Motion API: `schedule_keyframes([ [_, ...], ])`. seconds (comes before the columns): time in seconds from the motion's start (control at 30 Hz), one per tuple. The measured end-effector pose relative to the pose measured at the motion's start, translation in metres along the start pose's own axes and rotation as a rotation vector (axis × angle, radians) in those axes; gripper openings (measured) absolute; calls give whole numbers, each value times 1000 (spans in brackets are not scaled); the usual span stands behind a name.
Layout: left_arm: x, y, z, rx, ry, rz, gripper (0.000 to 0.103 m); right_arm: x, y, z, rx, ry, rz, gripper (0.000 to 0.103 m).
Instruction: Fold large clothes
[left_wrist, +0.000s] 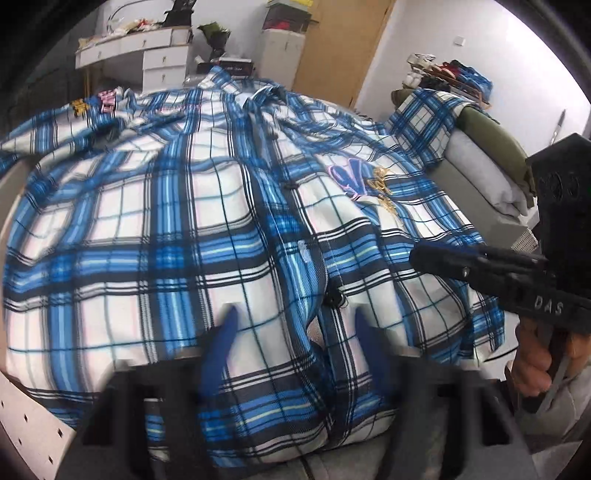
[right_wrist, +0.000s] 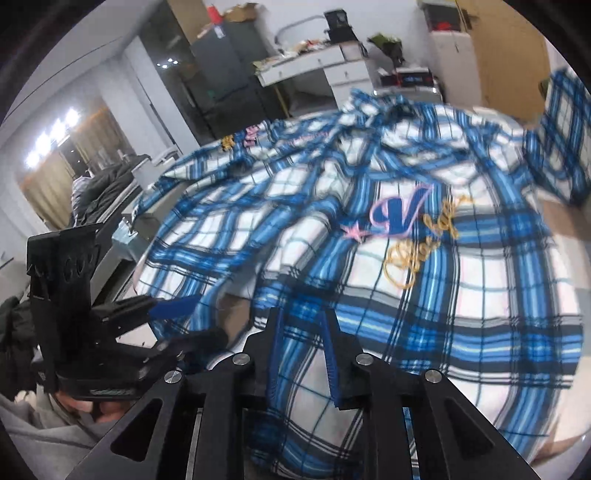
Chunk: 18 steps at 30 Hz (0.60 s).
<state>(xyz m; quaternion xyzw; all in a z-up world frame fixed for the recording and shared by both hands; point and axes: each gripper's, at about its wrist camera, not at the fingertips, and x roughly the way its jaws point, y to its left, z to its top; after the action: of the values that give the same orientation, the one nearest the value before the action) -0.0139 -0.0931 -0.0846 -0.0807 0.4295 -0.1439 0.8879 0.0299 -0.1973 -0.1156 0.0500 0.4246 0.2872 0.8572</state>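
The right gripper (right_wrist: 303, 354) is clamped on the near hem of the plaid shirt (right_wrist: 369, 229): its blue pads (right_wrist: 334, 365) stand close together with a fold of cloth pinched between them, and the fabric hangs below the jaws. In the left wrist view the left gripper (left_wrist: 295, 339) shows its two blue fingers (left_wrist: 218, 354) motion-blurred over the hem near the button strip; the cloth lies between and over them, but the smear keeps me from telling whether they press on it. From the right wrist view that same left gripper (right_wrist: 173, 308) sits at the shirt's lower left edge, blue tip against the cloth, a hand (right_wrist: 88, 406) in a grey sleeve holding its grip.

The shirt is big, blue and white with dark lines, spread front-up across the bench (left_wrist: 33, 435), buttoned down the middle, wrinkled toward the collar at the far end. A blue letter V outlined in pink (right_wrist: 402, 214), a pink star and gold script sit on the chest. One sleeve trails off to the far left, patches on it.

Beyond, a second plaid piece (left_wrist: 421, 122) drapes over a grey sofa (left_wrist: 476, 173), and a white dresser (left_wrist: 147, 55) stands against the back wall.
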Motion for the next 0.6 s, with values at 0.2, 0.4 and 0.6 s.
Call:
schedule_keyframes([
  [0.2,-44,25,10,-65,-188,-3,0,21,19,-7,-53,62,28,26],
  [0.4,-85,52,29,-96,-286,-6,0,9,24,-4,-88,-25,31,0],
  [0.6,-111,77,52,-135,-390,-11,0,-42,-49,19,192,-244,-146,0],
])
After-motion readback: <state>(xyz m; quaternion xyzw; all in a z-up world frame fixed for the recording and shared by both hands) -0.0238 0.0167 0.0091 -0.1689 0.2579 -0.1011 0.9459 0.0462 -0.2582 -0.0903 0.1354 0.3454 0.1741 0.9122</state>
